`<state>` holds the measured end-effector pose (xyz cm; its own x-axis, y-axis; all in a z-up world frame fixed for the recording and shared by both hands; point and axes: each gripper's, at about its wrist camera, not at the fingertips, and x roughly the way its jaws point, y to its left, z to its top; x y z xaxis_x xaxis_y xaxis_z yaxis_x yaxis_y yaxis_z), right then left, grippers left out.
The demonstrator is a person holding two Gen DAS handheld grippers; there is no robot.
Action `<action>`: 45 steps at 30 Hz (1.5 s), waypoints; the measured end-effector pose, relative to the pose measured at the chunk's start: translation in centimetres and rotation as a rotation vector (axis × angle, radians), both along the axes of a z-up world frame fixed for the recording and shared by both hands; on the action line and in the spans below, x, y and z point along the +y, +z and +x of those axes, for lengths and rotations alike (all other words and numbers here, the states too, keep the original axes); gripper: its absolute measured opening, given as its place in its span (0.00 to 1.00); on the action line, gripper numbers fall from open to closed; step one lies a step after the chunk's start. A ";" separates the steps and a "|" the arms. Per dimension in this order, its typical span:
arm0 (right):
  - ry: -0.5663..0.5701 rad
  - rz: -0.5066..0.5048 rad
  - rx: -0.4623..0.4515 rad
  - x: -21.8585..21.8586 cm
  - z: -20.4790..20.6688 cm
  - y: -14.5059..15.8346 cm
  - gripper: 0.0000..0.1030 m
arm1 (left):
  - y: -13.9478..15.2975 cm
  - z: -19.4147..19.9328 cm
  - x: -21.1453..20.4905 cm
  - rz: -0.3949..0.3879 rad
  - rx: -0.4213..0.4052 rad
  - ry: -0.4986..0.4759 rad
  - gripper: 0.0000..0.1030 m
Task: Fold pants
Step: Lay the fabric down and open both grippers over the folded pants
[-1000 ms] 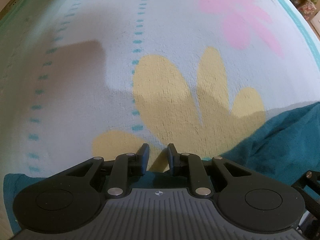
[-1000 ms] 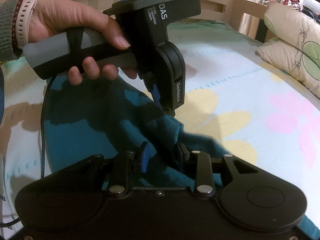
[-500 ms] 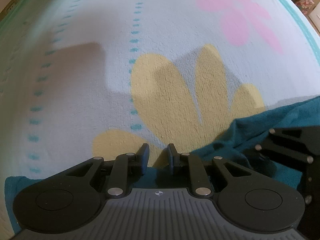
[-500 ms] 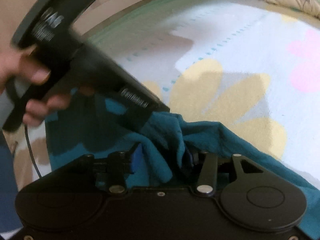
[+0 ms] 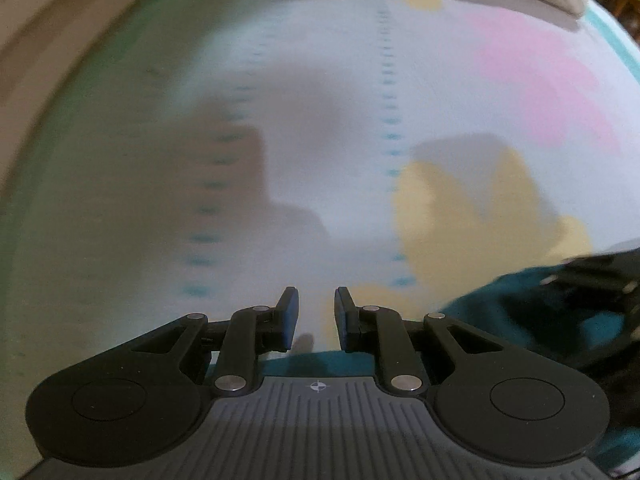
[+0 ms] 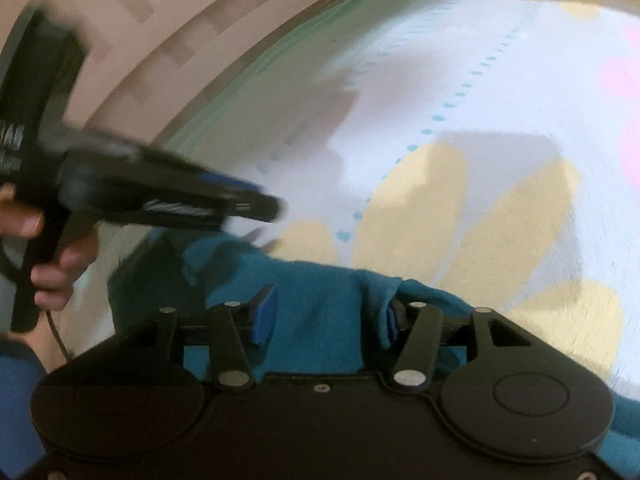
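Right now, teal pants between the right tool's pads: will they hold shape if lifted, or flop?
Likely flop: the pants lie bunched in soft folds between the opening jaws of the right tool, with no stiff edge. Probably light, since thin creases drape over the bedsheet. The fuzzy surface looks grippy rather than slippery, but a one-point pinch would probably let the rest hang.

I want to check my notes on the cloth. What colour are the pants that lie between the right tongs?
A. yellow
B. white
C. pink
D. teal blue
D: in the right wrist view the pants between the opening jaws of the right tongs are teal blue; pink, yellow and white belong only to the flowered bed sheet beneath.
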<state>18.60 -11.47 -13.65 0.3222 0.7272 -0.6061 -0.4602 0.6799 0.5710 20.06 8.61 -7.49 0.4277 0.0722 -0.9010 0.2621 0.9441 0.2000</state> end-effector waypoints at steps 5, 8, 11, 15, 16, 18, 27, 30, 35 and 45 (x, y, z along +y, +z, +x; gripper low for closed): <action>-0.019 0.005 0.007 -0.5 -0.6 0.1 0.58 | 0.9 -0.7 3.6 0.041 -0.015 0.034 0.19; -0.023 0.000 0.003 -0.6 -0.5 0.3 0.58 | 0.6 -1.2 6.7 0.000 0.033 0.094 0.19; -0.031 -0.009 0.002 -0.3 -0.2 0.4 0.58 | 0.5 -1.9 9.2 -0.037 0.059 0.140 0.19; -0.035 -0.017 -0.001 -0.3 -0.2 0.7 0.58 | 0.4 -3.0 12.3 -0.146 0.102 0.182 0.19; -0.036 -0.019 -0.001 -0.2 -0.2 0.6 0.58 | 0.3 -3.4 12.7 -0.159 0.113 0.180 0.19; -0.041 -0.021 0.000 -0.1 -0.2 0.5 0.58 | -0.2 -4.1 13.1 -0.159 0.138 0.158 0.19; -0.103 -0.137 -0.028 0.1 0.3 0.5 0.33 | -2.4 -7.8 14.0 -0.091 0.138 0.096 0.20; -0.137 -0.122 -0.011 -0.4 0.6 0.1 0.28 | -2.3 -8.7 13.1 -0.025 0.131 0.034 0.22; -0.198 -0.156 -0.050 -1.5 -0.2 2.3 0.45 | -2.3 -8.7 12.2 0.015 0.119 0.026 0.22; -0.261 -0.252 -0.020 -7.6 -5.4 6.9 0.51 | -1.2 -9.1 11.4 0.054 0.077 0.050 0.21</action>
